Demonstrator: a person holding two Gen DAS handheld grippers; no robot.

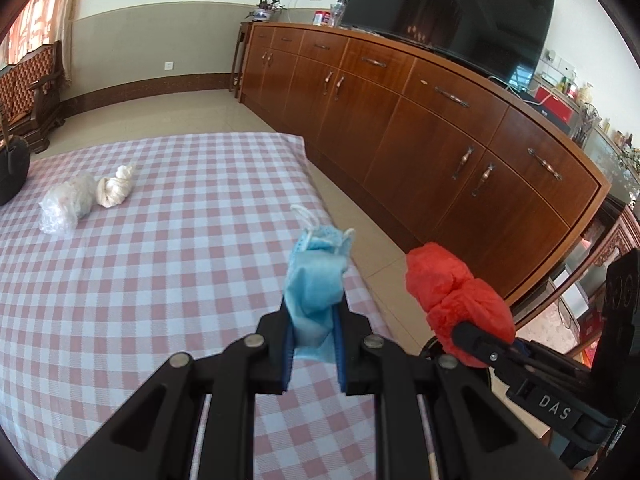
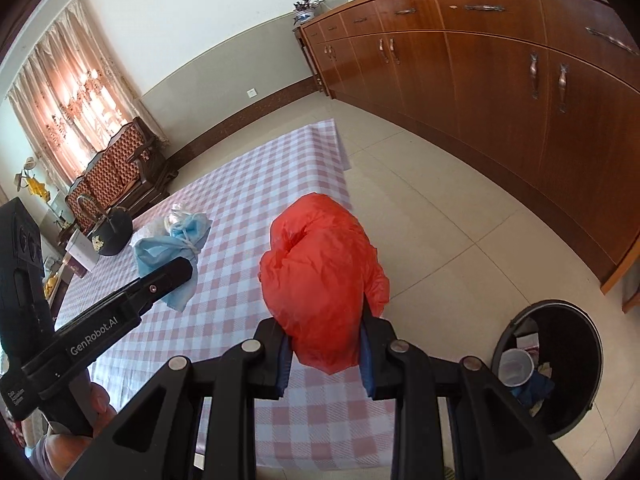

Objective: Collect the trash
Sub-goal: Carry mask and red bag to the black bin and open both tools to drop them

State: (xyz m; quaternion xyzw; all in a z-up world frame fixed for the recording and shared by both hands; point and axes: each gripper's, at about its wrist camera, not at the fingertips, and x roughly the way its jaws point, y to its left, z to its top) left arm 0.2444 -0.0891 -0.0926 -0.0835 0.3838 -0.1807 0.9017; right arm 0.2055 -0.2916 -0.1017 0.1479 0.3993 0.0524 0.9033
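Note:
My left gripper (image 1: pixel 313 312) is shut on a crumpled blue face mask (image 1: pixel 316 276) and holds it above the checkered tablecloth (image 1: pixel 160 280). My right gripper (image 2: pixel 323 336) is shut on a crumpled red plastic bag (image 2: pixel 320 280), held over the table's right edge. The red bag also shows in the left wrist view (image 1: pixel 456 296), to the right of the mask. The mask also shows in the right wrist view (image 2: pixel 168 256). A clear plastic wad (image 1: pixel 66 204) and a white crumpled tissue (image 1: pixel 116 188) lie on the far left of the table.
A black trash bin (image 2: pixel 556 364) with a cup and scraps inside stands on the tiled floor, right of the table. A long wooden cabinet (image 1: pixel 400 120) with a TV (image 1: pixel 452 16) runs along the wall. A dark kettle (image 2: pixel 110 232) sits at the table's far end.

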